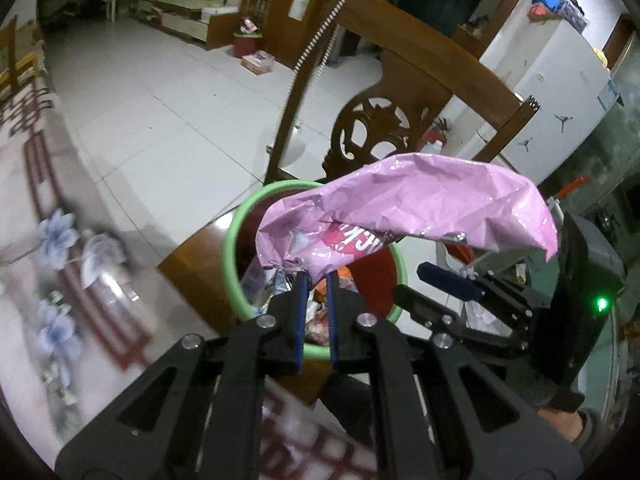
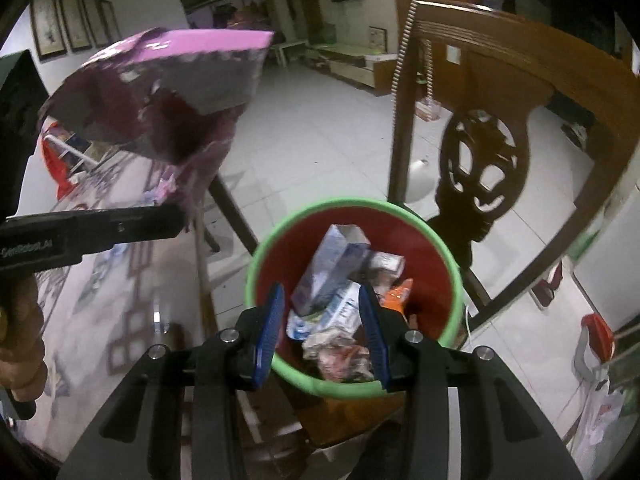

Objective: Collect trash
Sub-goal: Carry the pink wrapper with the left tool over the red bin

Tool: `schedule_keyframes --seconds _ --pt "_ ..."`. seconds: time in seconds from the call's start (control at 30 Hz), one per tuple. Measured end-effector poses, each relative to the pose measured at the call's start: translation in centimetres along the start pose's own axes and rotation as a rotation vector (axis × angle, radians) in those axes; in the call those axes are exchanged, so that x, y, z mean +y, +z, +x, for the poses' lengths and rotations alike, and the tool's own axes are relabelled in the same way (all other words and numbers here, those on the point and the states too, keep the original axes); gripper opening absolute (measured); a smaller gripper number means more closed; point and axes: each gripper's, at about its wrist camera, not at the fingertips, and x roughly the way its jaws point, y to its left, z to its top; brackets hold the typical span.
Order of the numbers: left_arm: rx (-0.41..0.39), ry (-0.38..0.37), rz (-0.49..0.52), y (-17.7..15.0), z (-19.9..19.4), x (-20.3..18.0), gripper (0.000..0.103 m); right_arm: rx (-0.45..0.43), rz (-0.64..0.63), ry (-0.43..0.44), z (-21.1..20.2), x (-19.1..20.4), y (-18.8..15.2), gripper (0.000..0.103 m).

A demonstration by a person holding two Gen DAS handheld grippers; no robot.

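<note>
Hanging above the red bin with a green rim (image 1: 234,240), a crumpled pink foil snack bag (image 1: 408,204) is being pinched at its lower edge by the left gripper (image 1: 316,280). Only the right wrist view is showing the bin's contents: cartons (image 2: 336,268) and wrappers. The right gripper (image 2: 322,300) is hovering there with jaws spread, gripping nothing. A carved wooden chair (image 2: 484,168) is standing just behind.
</note>
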Motion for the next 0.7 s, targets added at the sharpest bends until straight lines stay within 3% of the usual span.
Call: schedule_keyframes --seconds 0.37,0.7 --pt "0.066 -0.01 0.012 1.0 4.5 -0.8 0.009 0.041 0.06 -0.025 1.6 -3.0 -1.8 0.039" --pt "0.078 -0.002 0.023 1.1 5.3 -1.4 0.009 0.036 0.064 -0.03 1.7 -3.5 -1.5 0.039"
